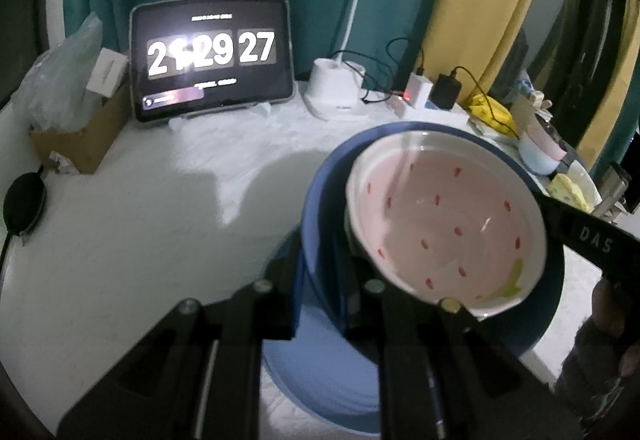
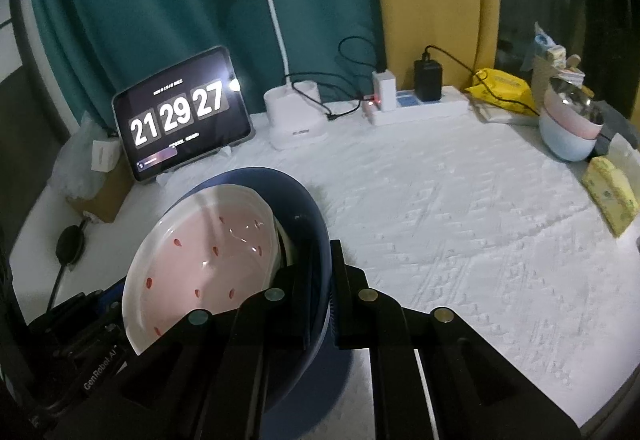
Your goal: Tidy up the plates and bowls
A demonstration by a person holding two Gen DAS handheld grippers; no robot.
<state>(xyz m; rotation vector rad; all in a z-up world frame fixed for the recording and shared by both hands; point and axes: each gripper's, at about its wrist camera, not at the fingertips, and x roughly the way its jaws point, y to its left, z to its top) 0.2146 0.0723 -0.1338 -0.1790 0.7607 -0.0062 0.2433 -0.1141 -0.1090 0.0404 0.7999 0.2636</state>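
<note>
A pink-lined bowl [image 1: 444,224] is sitting inside the blue bowl [image 1: 320,207]. The left gripper [image 1: 320,300] and the right gripper [image 2: 320,304] are each clamping the blue bowl's rim between their fingers, holding it tilted.

Black angular hand-held gripper [image 2: 320,300] — round silver bolts, white "GenRobot.AI" lettering on the other.

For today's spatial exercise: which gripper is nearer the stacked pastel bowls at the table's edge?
Right. The right gripper clamps the blue bowl's rim on the side facing the pastel bowls; the left gripper clamps the opposite rim.
</note>
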